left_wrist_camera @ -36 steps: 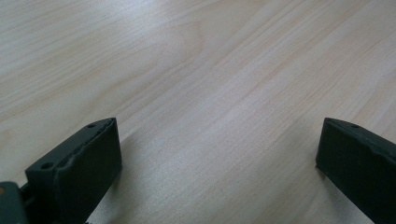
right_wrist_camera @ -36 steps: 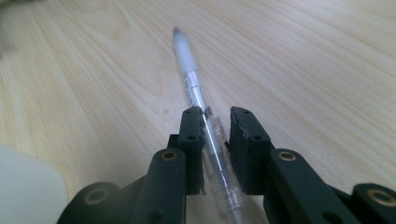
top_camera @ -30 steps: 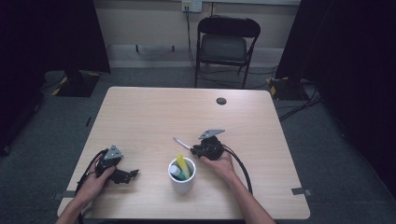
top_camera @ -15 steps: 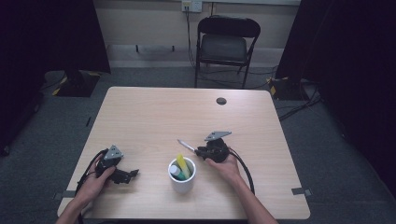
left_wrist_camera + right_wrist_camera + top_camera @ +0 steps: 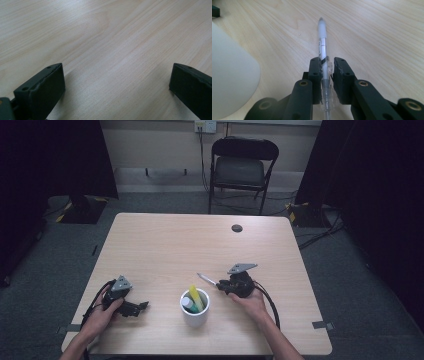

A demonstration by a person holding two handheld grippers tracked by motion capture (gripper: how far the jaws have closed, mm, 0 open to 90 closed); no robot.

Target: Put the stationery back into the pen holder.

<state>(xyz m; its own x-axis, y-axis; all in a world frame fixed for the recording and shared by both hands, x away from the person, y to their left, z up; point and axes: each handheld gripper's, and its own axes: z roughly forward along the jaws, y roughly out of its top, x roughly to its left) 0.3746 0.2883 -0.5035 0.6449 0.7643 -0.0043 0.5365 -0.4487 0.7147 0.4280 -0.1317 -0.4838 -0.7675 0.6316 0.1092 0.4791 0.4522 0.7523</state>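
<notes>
Nearest the person's edge of the table: a white cup, standing upright between the two hands, holding a yellow marker and a green-capped marker, both leaning inside it. Left of the cup: the left hand with the left gripper, low over the tabletop, jaws spread wide with bare wood between them; in the left gripper view the two black jaws stand far apart at the lower corners. Right of the cup and slightly farther in: the right hand with the right gripper, jaws drawn narrow and clamped on a clear pen. In the right gripper view the pen runs straight out from between the pads, its frosted white grip and tip pointing away, the clear barrel pinched near the rear end; the cup's pale wall sits close at the left of that view. From the high view the pen juts toward the table's middle, just beside the cup's rim and apart from it. Farther in: a small dark round disc near the far edge. Beyond the table: a black folding chair, against the wall.
</notes>
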